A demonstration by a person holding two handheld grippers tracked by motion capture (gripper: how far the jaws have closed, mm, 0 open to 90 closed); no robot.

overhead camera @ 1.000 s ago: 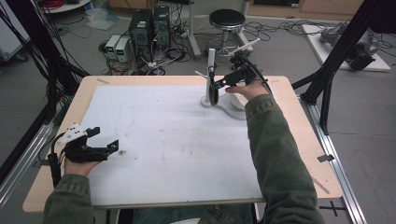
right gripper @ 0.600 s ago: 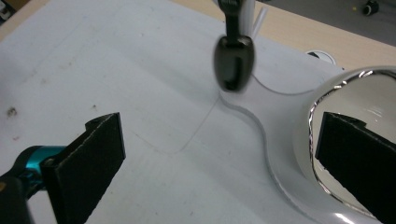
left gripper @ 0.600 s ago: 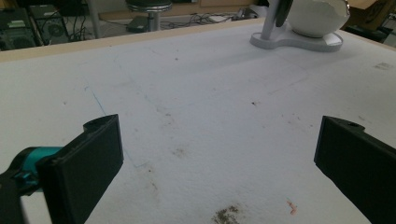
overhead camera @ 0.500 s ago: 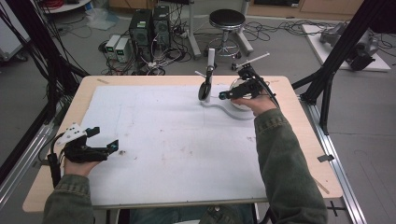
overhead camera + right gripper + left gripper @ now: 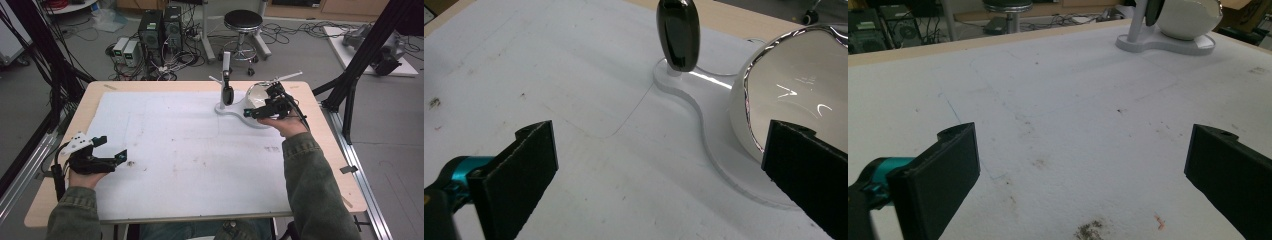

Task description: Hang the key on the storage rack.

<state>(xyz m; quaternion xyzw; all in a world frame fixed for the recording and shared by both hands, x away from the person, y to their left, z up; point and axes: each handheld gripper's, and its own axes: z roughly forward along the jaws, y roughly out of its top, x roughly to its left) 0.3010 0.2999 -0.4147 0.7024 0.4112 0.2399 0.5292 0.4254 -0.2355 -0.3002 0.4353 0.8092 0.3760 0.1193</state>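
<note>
Bowl (image 5: pixel 256 100), white and glossy, sits on the round end of a white stand base (image 5: pixel 235 112) at the far right of the table (image 5: pixel 60 165); nearest the person, the left gripper (image 5: pixel 112 150) rests low at the near left edge of the white mat (image 5: pixel 190 150), jaws spread wide with nothing between them; the mat under it is stained and scuffed; farther off, the right gripper (image 5: pixel 253 113) hovers just beside the bowl's near rim, jaws wide apart, holding nothing; in the right gripper view the bowl (image 5: pixel 794 90) lies just beside one jaw; a dark oval piece (image 5: pixel 678 34) hangs on the stand's post (image 5: pixel 226 65) beyond; a stool (image 5: pixel 242 22) stands on the floor behind.
</note>
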